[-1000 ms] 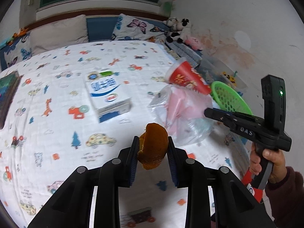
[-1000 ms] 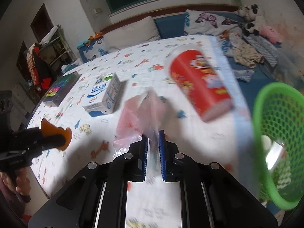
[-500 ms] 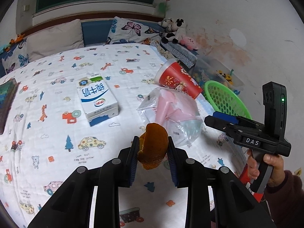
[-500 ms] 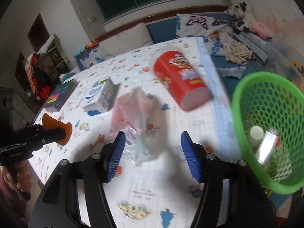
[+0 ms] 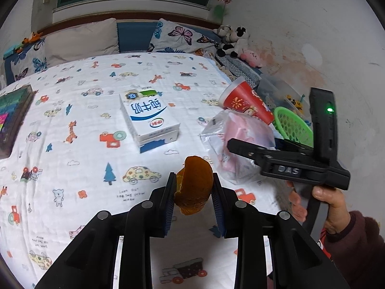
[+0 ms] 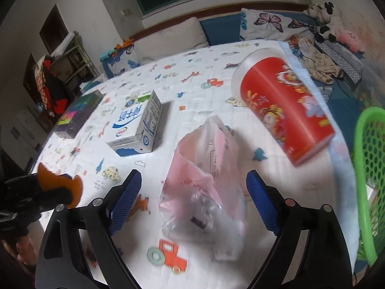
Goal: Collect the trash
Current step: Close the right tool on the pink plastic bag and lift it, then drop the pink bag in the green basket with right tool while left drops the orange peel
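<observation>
My left gripper point(image 5: 192, 187) is shut on an orange peel point(image 5: 195, 187) above the bed; the peel also shows in the right wrist view point(image 6: 60, 187). My right gripper point(image 6: 192, 200) is open, its blue pads on either side of a clear and pink plastic bag point(image 6: 204, 192) lying on the sheet; the bag also shows in the left wrist view point(image 5: 240, 144). A red paper cup point(image 6: 284, 108) lies on its side near the bed's right edge. A white and blue milk carton point(image 6: 137, 125) lies flat further left. A green mesh basket point(image 6: 368, 168) stands beside the bed at the right.
A dark box point(image 5: 12, 118) lies on the sheet at the far left. Pillows point(image 5: 81, 41) and plush toys point(image 5: 233, 41) line the head of the bed. The wall point(image 5: 300, 24) is close on the right. Clothes lie beside the bed point(image 6: 320, 65).
My right gripper has let go of the plastic bag and opened wide; the bag now lies on the sheet between its fingers. My left gripper still holds the peel.
</observation>
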`<state>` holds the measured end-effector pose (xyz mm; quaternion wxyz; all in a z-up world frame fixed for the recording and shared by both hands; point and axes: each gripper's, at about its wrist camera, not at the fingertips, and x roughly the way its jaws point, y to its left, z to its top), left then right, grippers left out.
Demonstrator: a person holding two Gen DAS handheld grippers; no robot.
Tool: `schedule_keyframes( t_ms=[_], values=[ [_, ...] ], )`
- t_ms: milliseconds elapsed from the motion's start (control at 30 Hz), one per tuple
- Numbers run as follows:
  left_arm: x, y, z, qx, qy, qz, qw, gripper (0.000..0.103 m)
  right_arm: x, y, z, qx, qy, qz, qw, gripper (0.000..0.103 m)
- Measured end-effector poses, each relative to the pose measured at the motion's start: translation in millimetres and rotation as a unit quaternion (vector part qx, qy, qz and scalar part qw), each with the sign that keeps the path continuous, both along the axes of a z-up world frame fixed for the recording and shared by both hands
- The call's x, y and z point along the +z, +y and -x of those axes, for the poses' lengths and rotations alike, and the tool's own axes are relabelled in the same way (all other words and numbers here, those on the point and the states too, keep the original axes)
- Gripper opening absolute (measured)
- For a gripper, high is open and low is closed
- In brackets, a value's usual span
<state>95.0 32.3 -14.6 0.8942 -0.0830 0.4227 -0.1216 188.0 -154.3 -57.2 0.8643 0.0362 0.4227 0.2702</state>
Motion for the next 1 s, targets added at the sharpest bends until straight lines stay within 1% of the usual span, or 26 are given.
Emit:
schedule_keyframes(
  t_ms=[167,200,233,267,300,333,367,400,467,533,667,800,1000],
  values=[
    [-4.5,6.6,-1.5,0.005,0.004,0.005,1.0,0.028,-15.0,8.1,-5.2,-0.002,0.019,0.023,1.0,0.088],
    [-5.6,7.4,-1.9,0.005,0.005,0.005,1.0,0.028,-17.0,9.1,-4.7,0.0,0.021,0.029,0.999,0.083],
    [-6.1,7.4,-1.8,0.005,0.006,0.005,1.0,0.028,-18.9,10.6,-3.3,0.0,0.018,0.042,0.999,0.075],
    [-6.9,7.6,-2.1,0.006,0.007,0.006,0.9999,0.028,-19.0,11.9,-1.4,-0.002,0.01,0.054,0.998,0.071],
    [-7.1,7.8,-2.4,0.005,0.007,0.007,0.9999,0.028,-18.6,12.7,0.9,0.003,0.007,0.06,0.998,0.063],
    [-7.2,7.0,-2.4,0.005,0.007,0.007,0.9999,0.028,-18.8,12.3,2.6,0.005,0.007,0.057,0.998,0.058],
    [-7.1,5.8,-2.6,0.004,0.007,0.007,0.9999,0.028,-17.8,11.0,4.4,0.005,0.006,0.055,0.998,0.056],
    [-6.7,4.6,-2.7,0.003,0.007,0.007,0.9999,0.028,-16.8,9.5,5.7,0.005,0.004,0.054,0.999,0.052],
    [-5.0,2.1,-2.6,0.0,0.004,0.007,1.0,0.028,-13.3,3.3,10.4,0.002,0.001,0.047,0.999,0.05],
    [-3.2,-0.9,-2.5,-0.004,0.002,0.005,1.0,0.028,-9.8,-3.6,14.1,-0.002,-0.003,0.042,0.999,0.045],
    [-0.8,-9.0,-3.9,-0.012,0.0,0.005,0.9999,0.028,-0.3,-22.1,24.4,-0.013,-0.007,0.028,1.0,0.045],
    [2.8,-24.3,-6.5,-0.03,-0.003,0.004,0.9995,0.028,10.6,-45.2,36.5,-0.026,-0.015,0.015,0.999,0.045],
    [8.1,-56.6,-13.5,-0.064,-0.007,0.006,0.9979,0.028,25.4,-87.2,50.3,-0.061,-0.028,0.008,0.998,0.045]
  ],
)
